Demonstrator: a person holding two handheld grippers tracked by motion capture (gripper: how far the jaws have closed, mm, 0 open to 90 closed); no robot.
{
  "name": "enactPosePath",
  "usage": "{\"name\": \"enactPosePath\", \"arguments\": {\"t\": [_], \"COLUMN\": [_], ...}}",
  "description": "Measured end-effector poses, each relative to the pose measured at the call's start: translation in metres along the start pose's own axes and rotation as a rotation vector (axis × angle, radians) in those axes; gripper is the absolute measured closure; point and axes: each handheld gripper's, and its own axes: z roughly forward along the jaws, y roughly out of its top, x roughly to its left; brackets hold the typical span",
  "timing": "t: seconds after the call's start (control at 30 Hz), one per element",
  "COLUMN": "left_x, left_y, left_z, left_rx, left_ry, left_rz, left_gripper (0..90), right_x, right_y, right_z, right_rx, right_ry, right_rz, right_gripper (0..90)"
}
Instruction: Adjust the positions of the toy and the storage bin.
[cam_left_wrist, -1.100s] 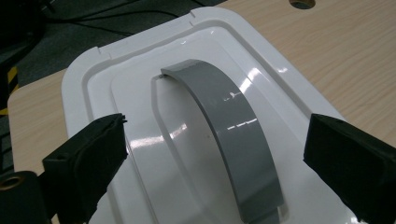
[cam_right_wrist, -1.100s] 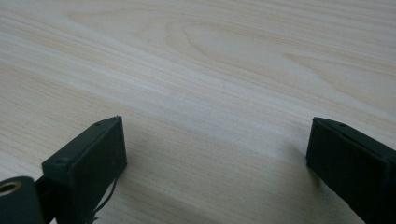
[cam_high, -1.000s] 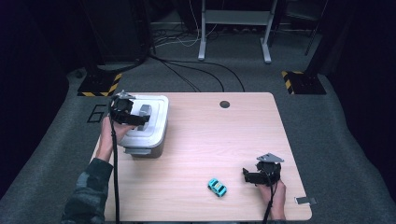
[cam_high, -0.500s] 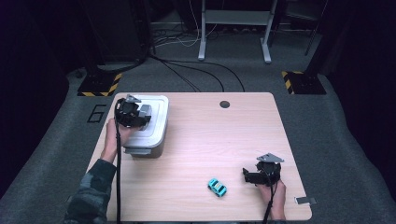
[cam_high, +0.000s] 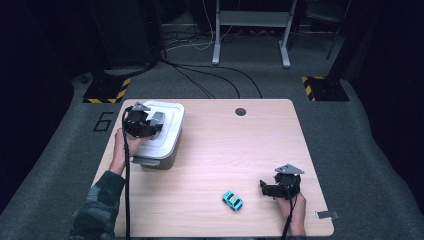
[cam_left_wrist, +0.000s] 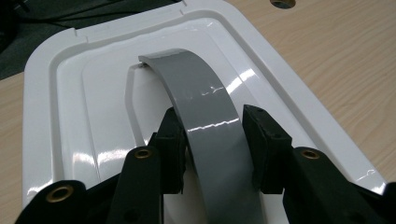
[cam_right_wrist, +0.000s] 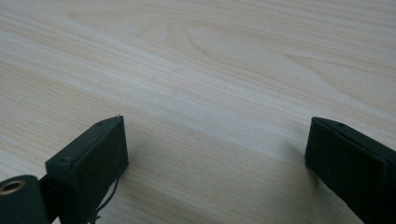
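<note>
Pale wood-grain table (cam_high: 225, 150), left edge: left gripper (cam_left_wrist: 212, 140), jaws just closing, clamps the glossy grey arched handle (cam_left_wrist: 205, 107) of a white plastic lid (cam_left_wrist: 60, 116). Right gripper (cam_right_wrist: 215, 154), near the right front corner, jaws apart over bare wood.

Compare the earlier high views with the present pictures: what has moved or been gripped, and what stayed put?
The left gripper has shifted slightly over the white box lid, and its jaws have just been closing on the lid's grey handle, now pressed between them. The right gripper, jaws open above bare table, and the turquoise toy car stayed where they were.
</note>
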Motion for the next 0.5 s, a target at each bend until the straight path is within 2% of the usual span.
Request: {"name": "enactPosePath", "arguments": {"t": [0.27, 0.37, 0.5], "left_x": [-0.0005, -0.0016, -0.0027], "left_y": [0.0009, 0.0013, 0.0028], "left_z": [-0.0003, 0.0004, -0.0004], "left_rx": [0.003, -0.018, -0.023], "left_ry": [-0.043, -0.061, -0.074], "left_rz": [0.007, -0.004, -0.001], "left_gripper": [64.0, 64.8, 66.0], "right_x": [0.0000, 0.0000, 0.0000], "right_y": [0.0000, 0.0000, 0.0000], "right_z": [0.0000, 0.0000, 0.0000], "right_rx": [0.000, 0.000, 0.000], "right_ry": [0.001, 0.001, 0.001], "right_rz": [0.000, 0.000, 0.000], "right_gripper": [5.1, 5.1, 5.1]}}
